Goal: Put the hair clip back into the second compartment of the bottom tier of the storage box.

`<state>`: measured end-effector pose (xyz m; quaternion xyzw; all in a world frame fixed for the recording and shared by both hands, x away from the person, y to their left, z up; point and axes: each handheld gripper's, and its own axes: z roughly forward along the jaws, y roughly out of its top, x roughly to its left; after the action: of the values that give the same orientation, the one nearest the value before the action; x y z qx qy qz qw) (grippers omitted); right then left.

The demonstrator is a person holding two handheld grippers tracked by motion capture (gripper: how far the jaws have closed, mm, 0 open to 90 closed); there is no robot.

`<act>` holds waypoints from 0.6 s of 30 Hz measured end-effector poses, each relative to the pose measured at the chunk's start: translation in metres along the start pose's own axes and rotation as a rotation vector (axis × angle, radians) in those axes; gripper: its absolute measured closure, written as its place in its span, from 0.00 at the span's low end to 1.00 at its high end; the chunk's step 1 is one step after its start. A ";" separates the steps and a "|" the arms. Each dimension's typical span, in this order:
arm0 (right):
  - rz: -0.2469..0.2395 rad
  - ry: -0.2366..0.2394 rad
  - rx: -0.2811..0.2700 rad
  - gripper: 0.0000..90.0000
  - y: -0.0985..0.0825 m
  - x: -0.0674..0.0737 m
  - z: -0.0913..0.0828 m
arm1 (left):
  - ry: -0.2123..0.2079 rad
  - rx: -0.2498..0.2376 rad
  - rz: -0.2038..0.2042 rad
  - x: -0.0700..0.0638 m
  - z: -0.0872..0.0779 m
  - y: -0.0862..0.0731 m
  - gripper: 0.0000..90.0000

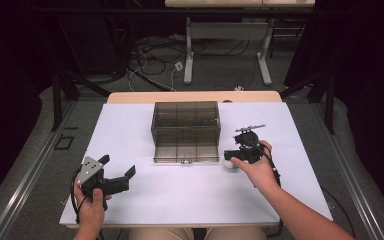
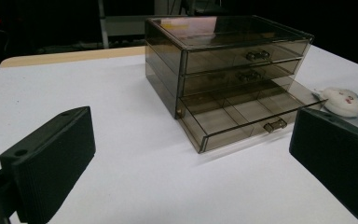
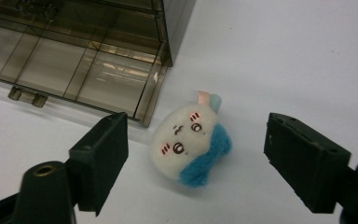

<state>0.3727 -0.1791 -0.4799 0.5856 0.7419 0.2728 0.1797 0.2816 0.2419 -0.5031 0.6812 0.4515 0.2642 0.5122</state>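
The right gripper [image 3: 193, 163] hovers with jaws apart, not yet gripping, around a small white-and-blue plush toy [image 3: 192, 141] lying on the table just beside the smoky organizer's pulled-out bottom drawer [image 3: 70, 70] (left gripper [image 1: 116, 172] idle, released), so closing on it likely comes next.

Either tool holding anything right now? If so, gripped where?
Nothing is held. The right tool is open, jaws on either side of the plush toy without touching it. The left tool is open over bare table.
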 end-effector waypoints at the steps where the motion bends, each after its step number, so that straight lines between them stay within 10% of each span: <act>1: -0.002 -0.003 -0.002 0.27 0.001 0.000 0.001 | 0.000 0.000 -0.002 0.000 0.000 0.000 0.00; 18: 0.029 -0.027 0.078 0.31 0.006 0.003 0.019 | 0.004 0.003 0.005 0.001 0.000 0.000 0.00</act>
<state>0.3876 -0.1713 -0.4909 0.6065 0.7409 0.2382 0.1625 0.2818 0.2428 -0.5031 0.6824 0.4513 0.2663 0.5096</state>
